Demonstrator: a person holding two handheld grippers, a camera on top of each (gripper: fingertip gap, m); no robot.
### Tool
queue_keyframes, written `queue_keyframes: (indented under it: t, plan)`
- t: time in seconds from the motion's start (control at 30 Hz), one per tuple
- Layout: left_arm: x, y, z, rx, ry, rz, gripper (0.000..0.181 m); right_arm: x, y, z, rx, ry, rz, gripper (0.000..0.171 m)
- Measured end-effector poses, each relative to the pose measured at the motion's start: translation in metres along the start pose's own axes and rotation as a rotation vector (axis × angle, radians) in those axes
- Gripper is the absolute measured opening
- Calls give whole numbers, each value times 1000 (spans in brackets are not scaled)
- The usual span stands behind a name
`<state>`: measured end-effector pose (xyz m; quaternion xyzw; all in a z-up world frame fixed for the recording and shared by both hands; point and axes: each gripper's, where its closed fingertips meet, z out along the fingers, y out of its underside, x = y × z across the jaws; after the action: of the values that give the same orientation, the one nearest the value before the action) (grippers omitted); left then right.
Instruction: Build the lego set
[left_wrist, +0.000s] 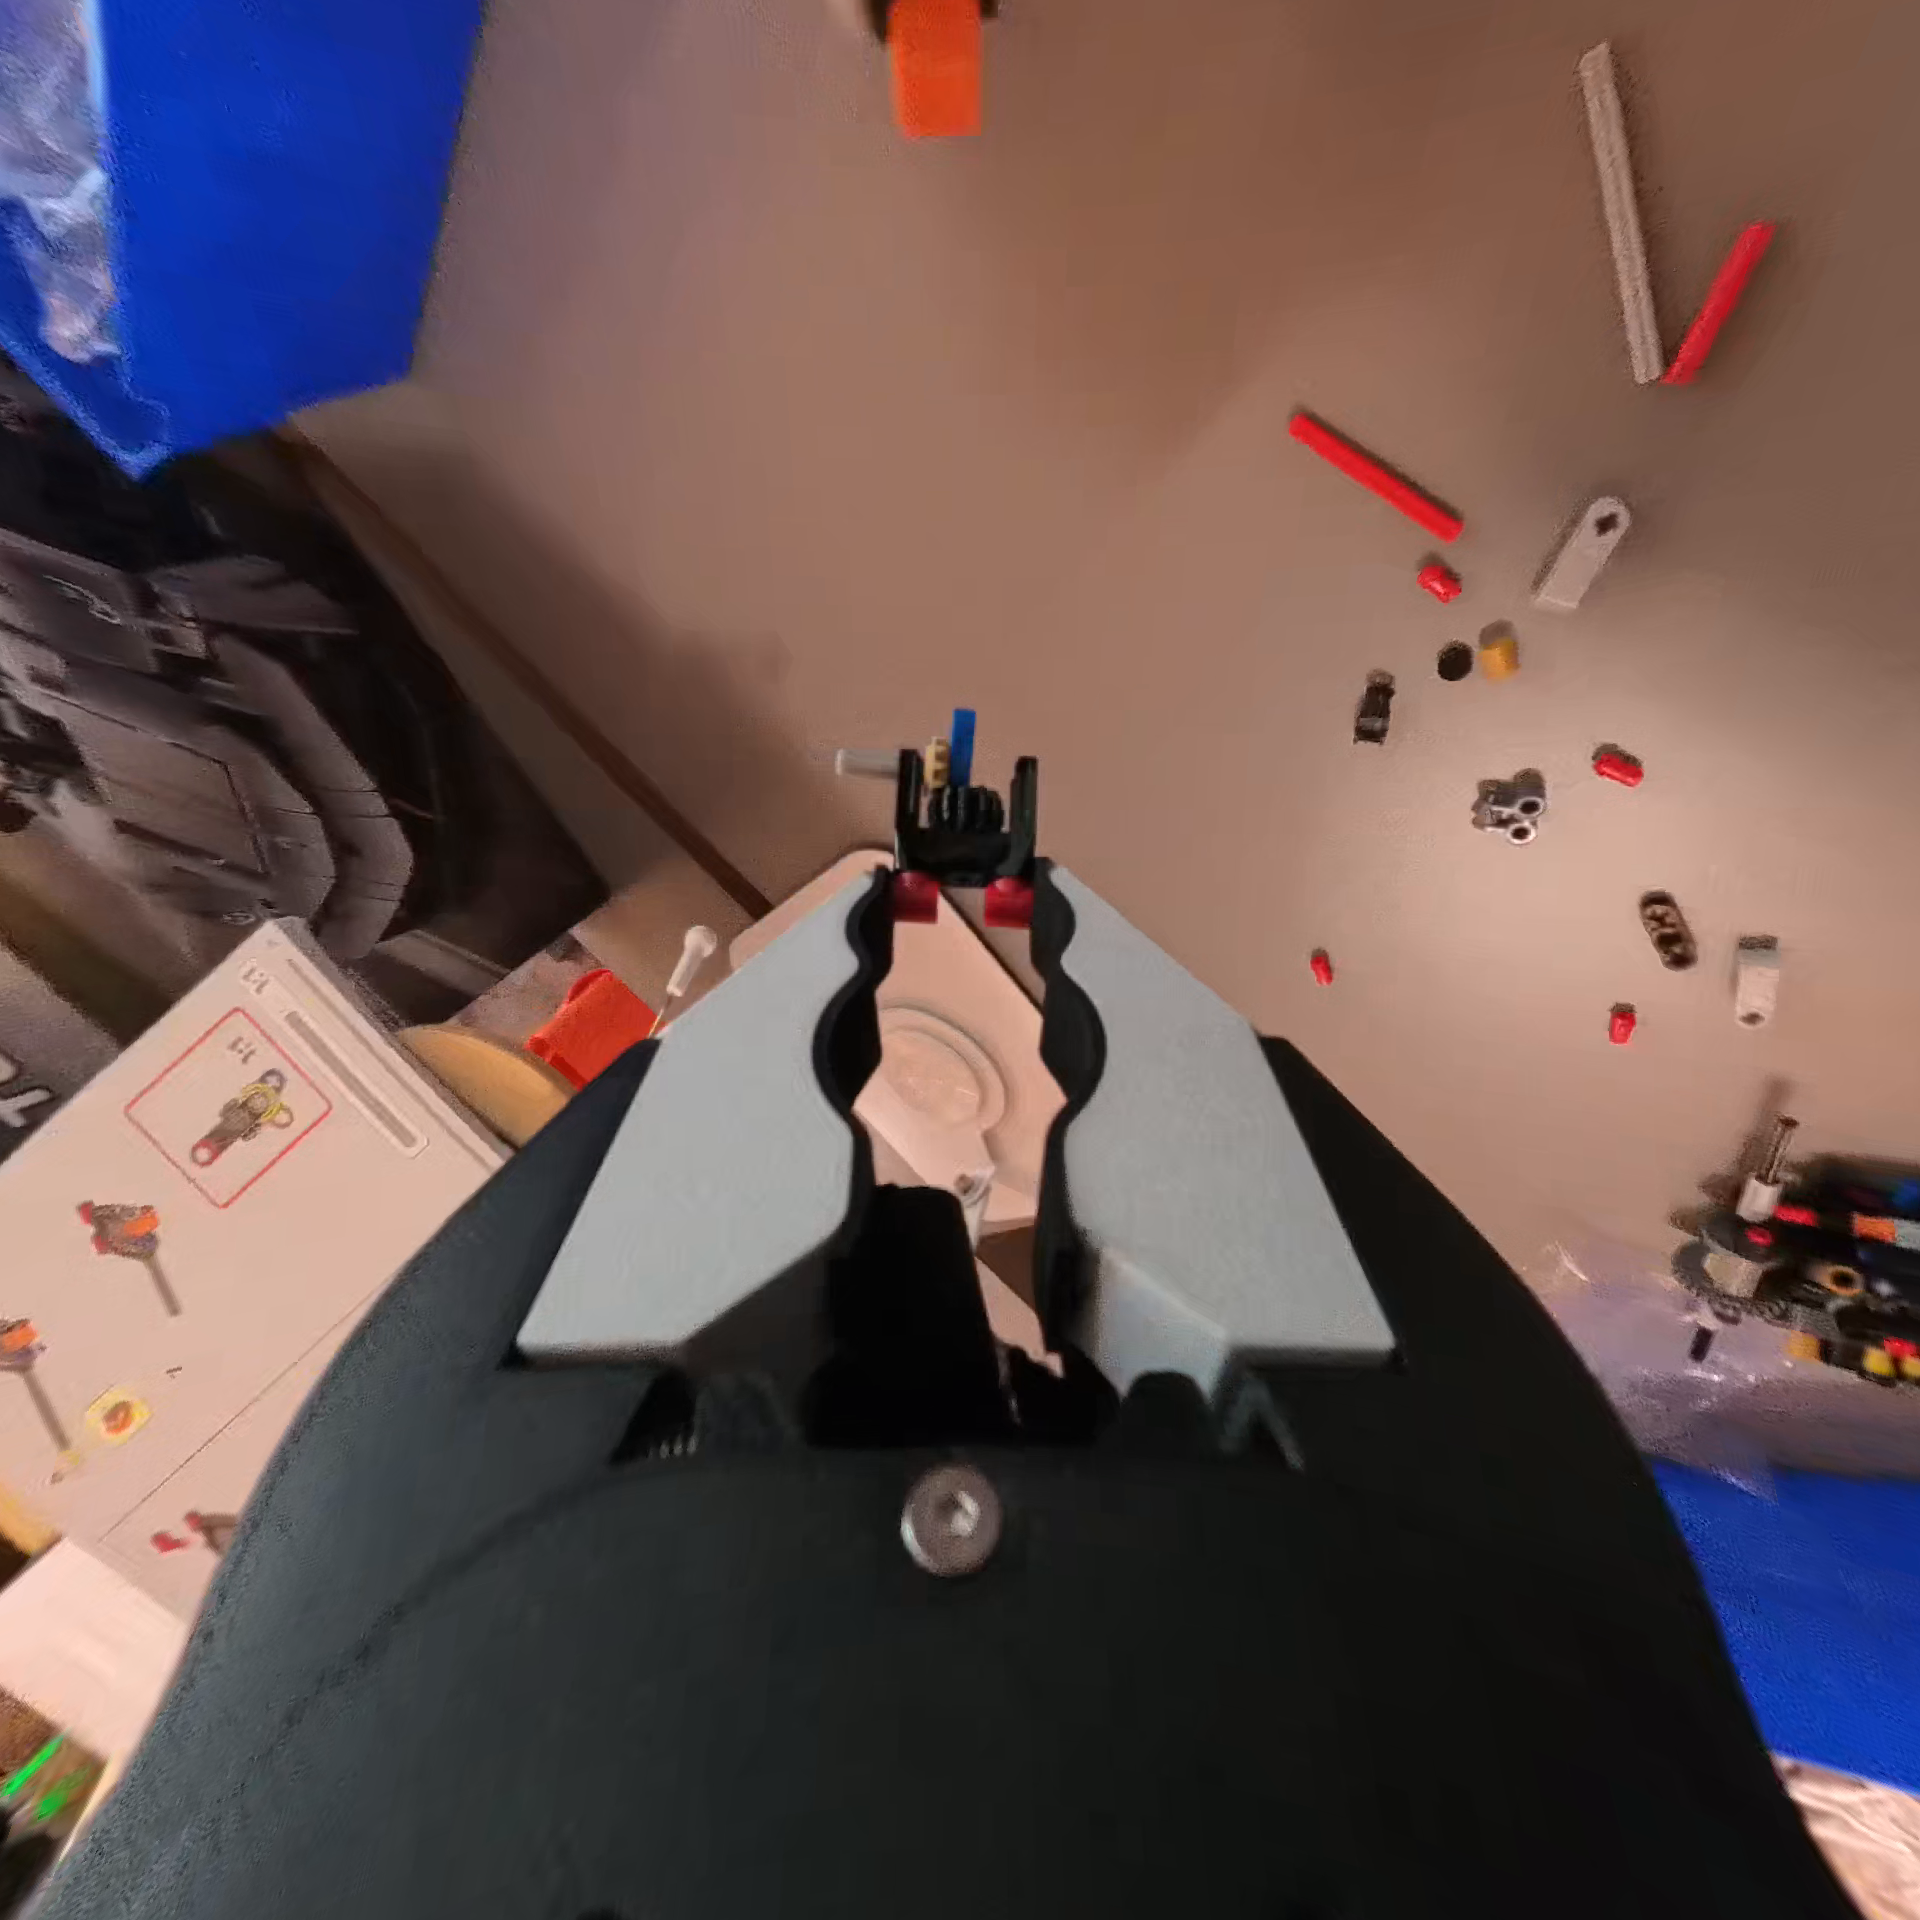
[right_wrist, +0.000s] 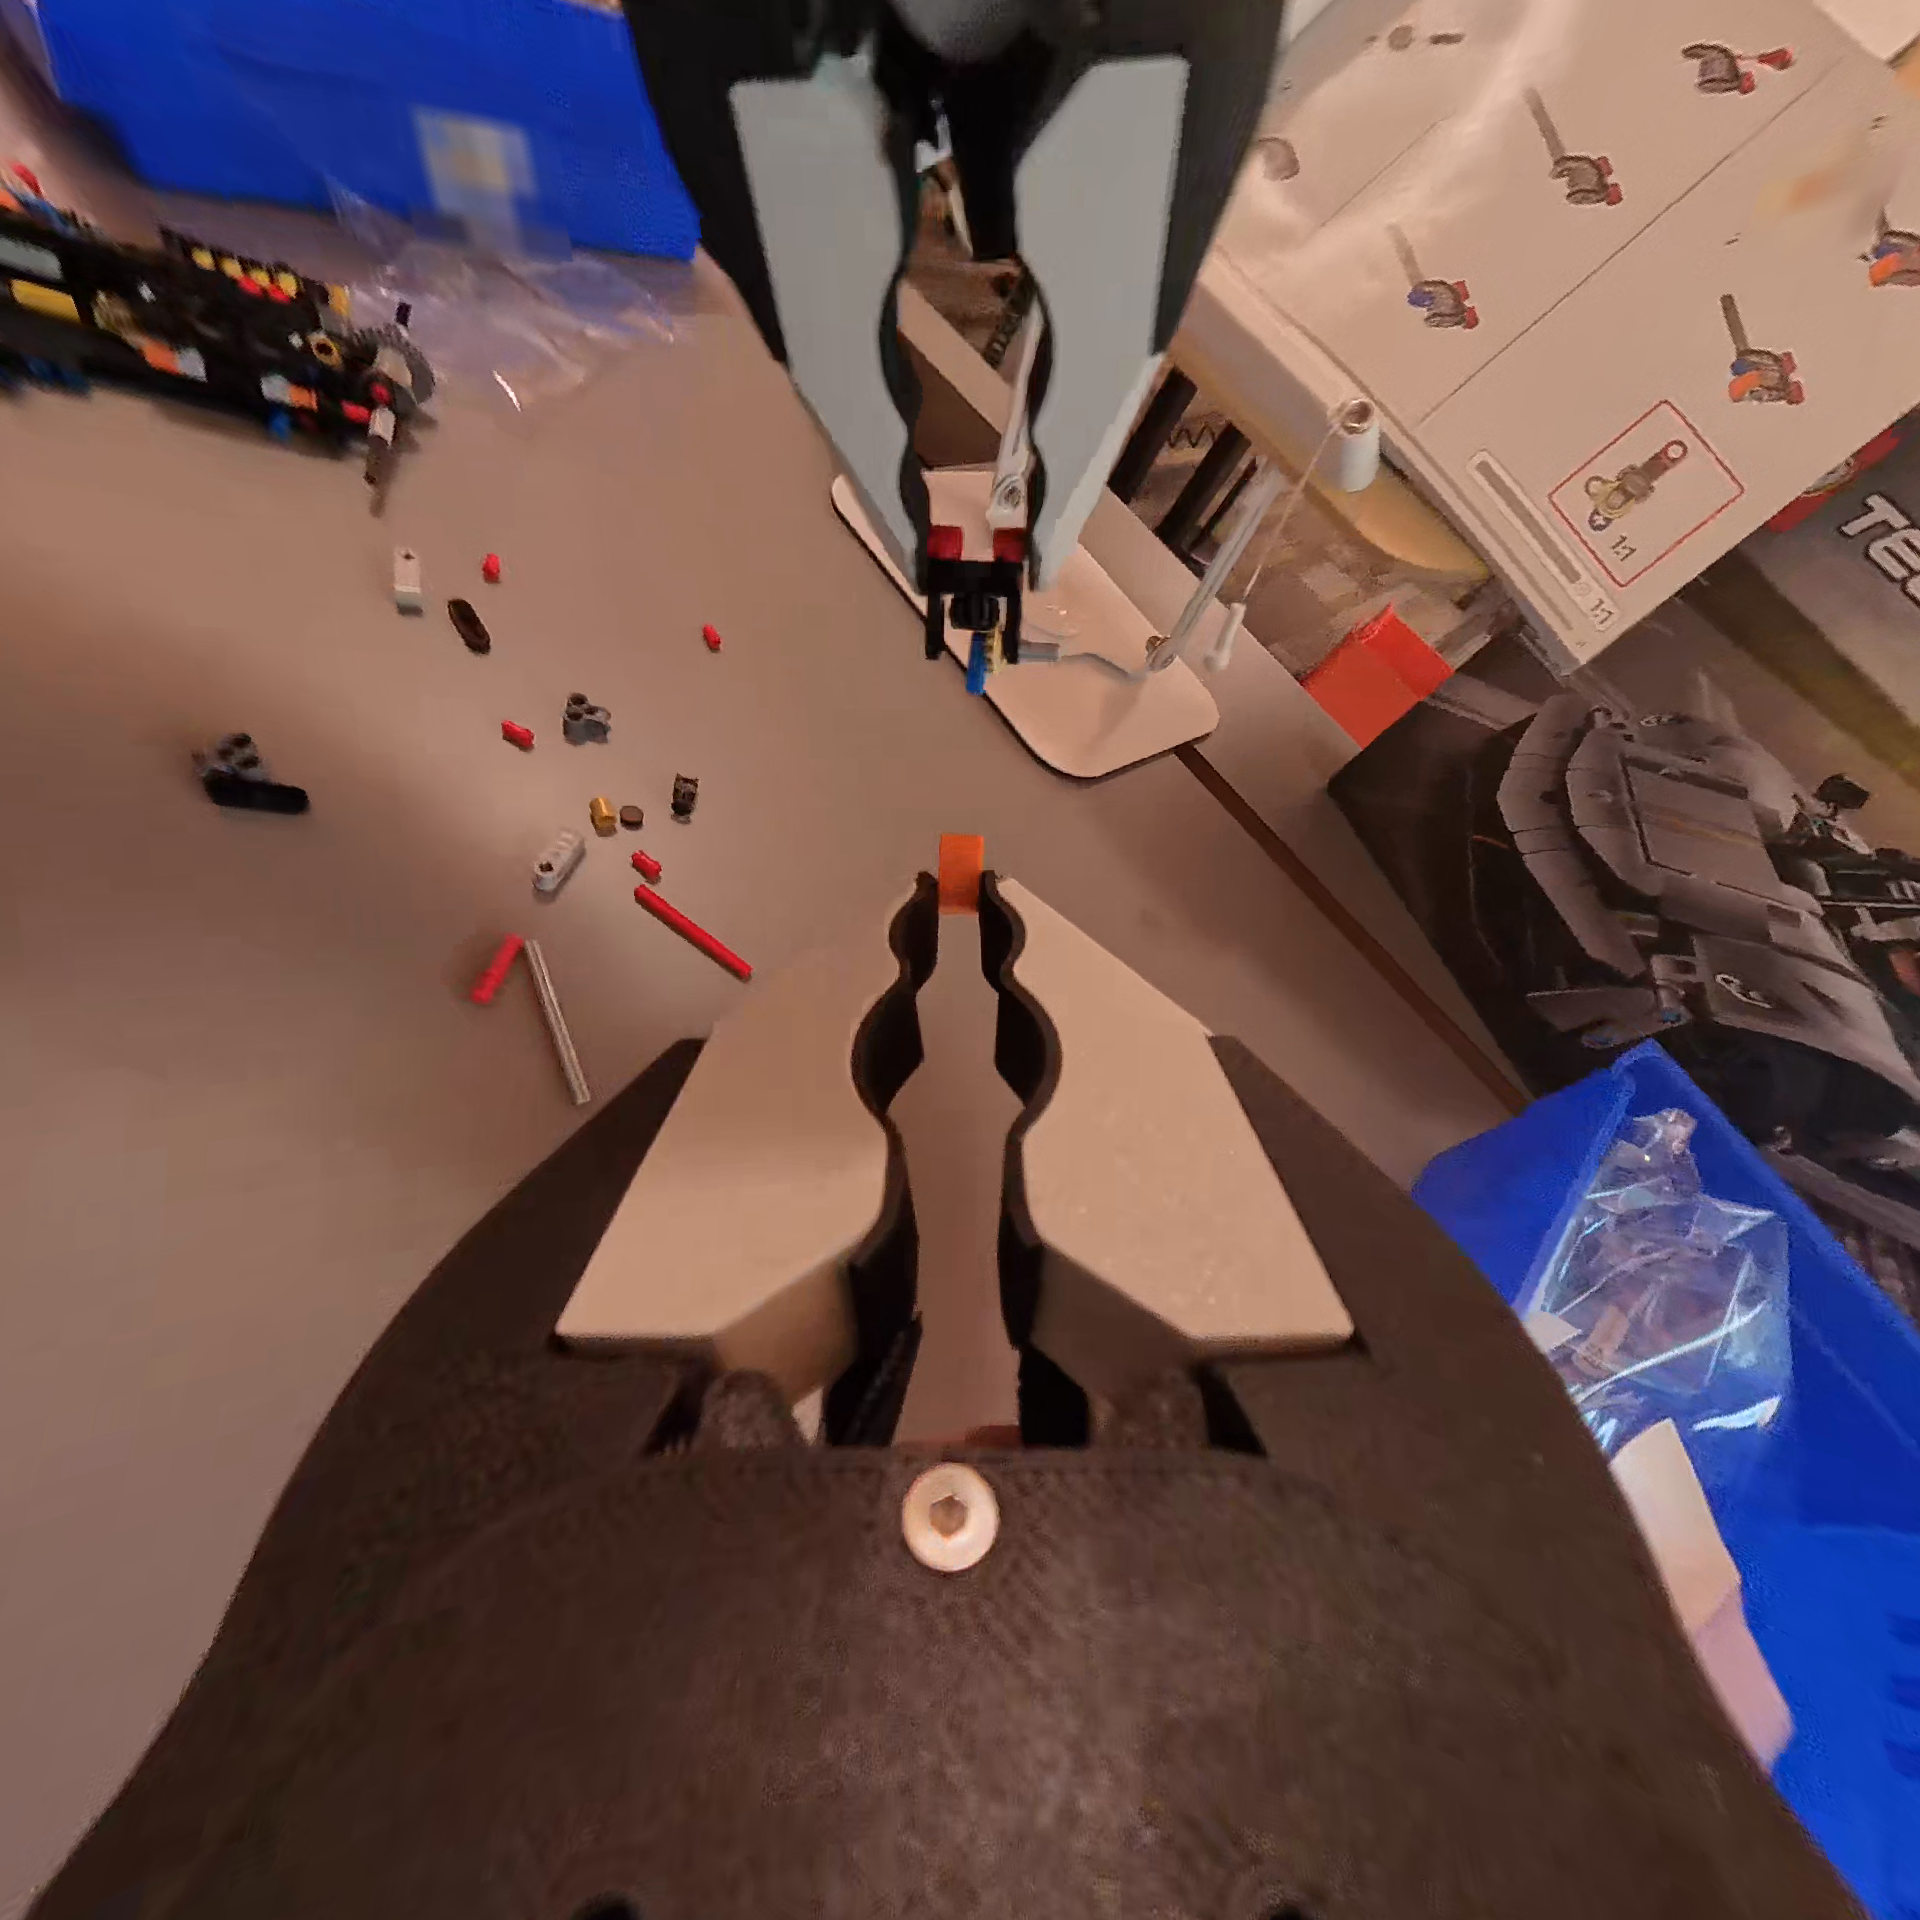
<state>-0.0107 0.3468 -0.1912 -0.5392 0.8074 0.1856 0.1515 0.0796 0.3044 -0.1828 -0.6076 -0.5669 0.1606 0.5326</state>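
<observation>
My left gripper (left_wrist: 961, 883) is clamped on a small black sub-assembly (left_wrist: 964, 810): red pins sit at the fingertips, with a black gear, a blue pin and a grey axle stub sticking out past them. It is held in the air above the table (left_wrist: 1039, 468).

My right gripper (right_wrist: 958, 883) is pinched on an orange piece (right_wrist: 959, 868) right at the tips, also off the table. The two grippers face each other, tips apart; in the right wrist view the left one (right_wrist: 977, 551) hangs above a white stand base (right_wrist: 1122, 727).

Loose parts lie on the table to the side: a long red axle (right_wrist: 691, 930), a short red axle (right_wrist: 497, 968) touching a grey axle (right_wrist: 556, 1023), a few small red pins, a grey beam (right_wrist: 558, 860), a tan bush (right_wrist: 603, 812).

Farther off is a partly built black model (right_wrist: 187, 322) beside clear plastic bags, with a blue bin (right_wrist: 312, 94) behind it. The instruction booklet (right_wrist: 1558, 260) lies open, propped over the set box (right_wrist: 1714, 883). A second blue bin (right_wrist: 1766, 1455) holding bagged parts is near my right gripper.
</observation>
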Motion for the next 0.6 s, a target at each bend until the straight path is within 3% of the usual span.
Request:
queue_keyframes:
  t: [0.33, 0.6]
  plan:
    - [-12, 1, 14, 6, 271, -181, 25, -20, 14, 19, -69, 18, -148, 5]
    - [-3, -7, 21, -48, 398, -173, 25, -21, 14, 29, -86, 64, -234, 5]
